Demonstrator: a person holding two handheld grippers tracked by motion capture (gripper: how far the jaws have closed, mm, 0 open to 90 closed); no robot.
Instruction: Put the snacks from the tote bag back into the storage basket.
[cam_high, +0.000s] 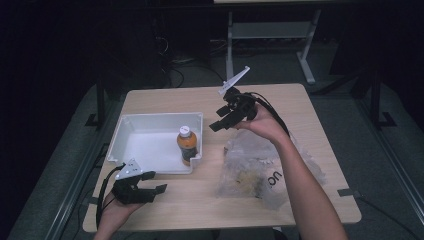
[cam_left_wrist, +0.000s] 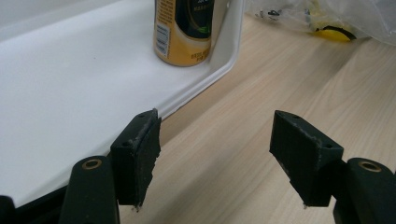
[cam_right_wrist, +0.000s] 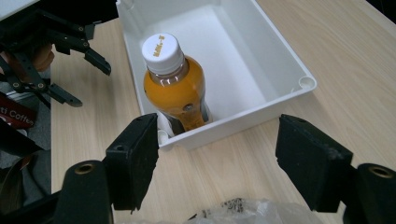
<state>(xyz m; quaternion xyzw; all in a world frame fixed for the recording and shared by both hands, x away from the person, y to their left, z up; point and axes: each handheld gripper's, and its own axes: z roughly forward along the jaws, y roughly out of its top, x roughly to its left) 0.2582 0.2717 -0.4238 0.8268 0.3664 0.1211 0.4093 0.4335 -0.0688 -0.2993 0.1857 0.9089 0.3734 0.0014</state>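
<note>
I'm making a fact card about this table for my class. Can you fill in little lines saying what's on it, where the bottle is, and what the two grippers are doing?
Table: light wooden table
Tray: white tray, left half of the table
Bottle: orange drink bottle with a white cap, standing upright in the tray's near right corner
Bag: crinkly clear plastic bag, right of the tray
Left gripper: open, holding nothing, near the tray's front edge
Right gripper: open, holding nothing, raised above the bag

A light wooden table (cam_high: 280, 100) carries a white plastic tray (cam_high: 131, 125) at its left and a crumpled clear plastic bag (cam_high: 245, 172) beside it.
</note>
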